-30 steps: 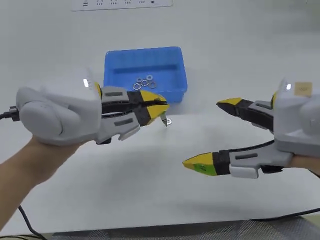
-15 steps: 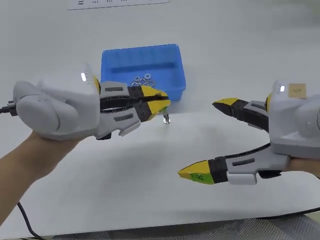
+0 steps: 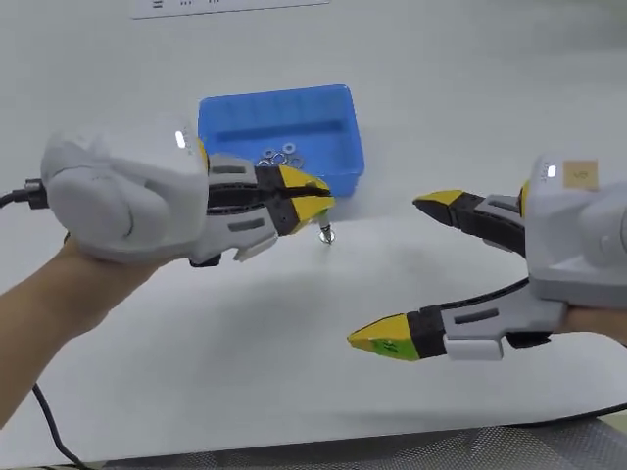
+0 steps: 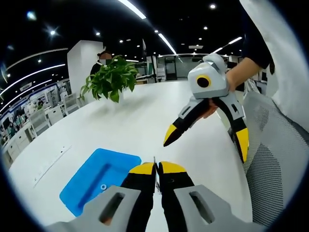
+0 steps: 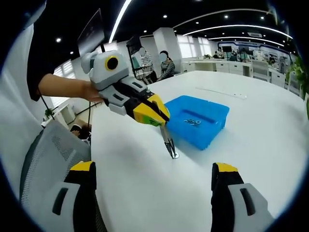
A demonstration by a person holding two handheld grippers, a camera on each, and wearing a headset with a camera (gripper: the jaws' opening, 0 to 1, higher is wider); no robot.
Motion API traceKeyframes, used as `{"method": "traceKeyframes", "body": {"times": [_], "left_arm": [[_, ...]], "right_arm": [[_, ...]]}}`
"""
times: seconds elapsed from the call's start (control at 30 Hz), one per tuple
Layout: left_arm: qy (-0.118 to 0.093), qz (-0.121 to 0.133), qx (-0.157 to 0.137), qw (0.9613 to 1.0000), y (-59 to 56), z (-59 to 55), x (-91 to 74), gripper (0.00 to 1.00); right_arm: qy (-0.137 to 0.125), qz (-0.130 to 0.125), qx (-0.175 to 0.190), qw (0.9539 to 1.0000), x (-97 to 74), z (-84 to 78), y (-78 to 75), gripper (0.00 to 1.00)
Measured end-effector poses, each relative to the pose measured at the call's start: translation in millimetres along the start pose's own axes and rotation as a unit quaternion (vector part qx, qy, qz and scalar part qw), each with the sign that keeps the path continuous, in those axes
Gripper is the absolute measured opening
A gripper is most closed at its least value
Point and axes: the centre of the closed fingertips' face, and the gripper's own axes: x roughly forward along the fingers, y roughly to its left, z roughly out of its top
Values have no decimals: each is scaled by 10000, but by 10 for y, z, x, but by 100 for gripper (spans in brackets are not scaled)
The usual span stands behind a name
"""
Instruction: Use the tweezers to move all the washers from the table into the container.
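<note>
I am judging the job to be well along. A small cluster of washers (image 3: 280, 157) is lying inside the container (image 3: 279, 96), upper left of centre in the head view. I am seeing just one washer (image 3: 329, 236) outside it, on the table (image 3: 294, 372) just below the container's near right corner. Whether others are lying elsewhere, I cannot tell. What is left, as I am reading it, is carrying this one over the near wall and dropping it in.

At the left of the head view I am clenching my left tool (image 3: 321, 199) on the tweezers (image 3: 323, 227), jaws pressed together around their handle end. The tweezers are sticking out past the jaw tips, their long axis running almost straight down the frame, points toward the table and meeting the washer. In the right gripper view they are slanting from upper left to lower right, landing at the washer (image 5: 175, 155) in front of the container (image 5: 207, 126). I cannot tell whether the washer is pinched or merely touched.

At the right, my right tool (image 3: 397, 272) is hanging released, jaws spread wide, grasping nothing, apart from the washer.
</note>
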Motion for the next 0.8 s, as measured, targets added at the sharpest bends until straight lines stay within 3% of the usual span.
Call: {"method": "traceKeyframes", "body": {"times": [0.1,0.23,0.4,0.53,0.7,0.8], "left_arm": [[232,-201,124,9995,-15,3,26,6],[291,-263,19,9992,5,9,57,6],[308,-275,-142,9990,44,-5,59,6],[343,-341,-161,9987,22,-24,30,6],[384,-415,-176,9982,-3,-42,3,6],[402,-475,-150,9979,-35,-44,0,6]], "right_arm": [[-8,-15,-88,10000,23,25,-11,98],[15,-29,-250,9997,81,56,-38,91],[195,124,-678,9974,234,51,-89,73],[441,252,-1286,9904,404,56,-192,54],[346,421,-1412,9885,570,187,-242,30],[586,650,-1613,9830,637,128,-214,24]]}}
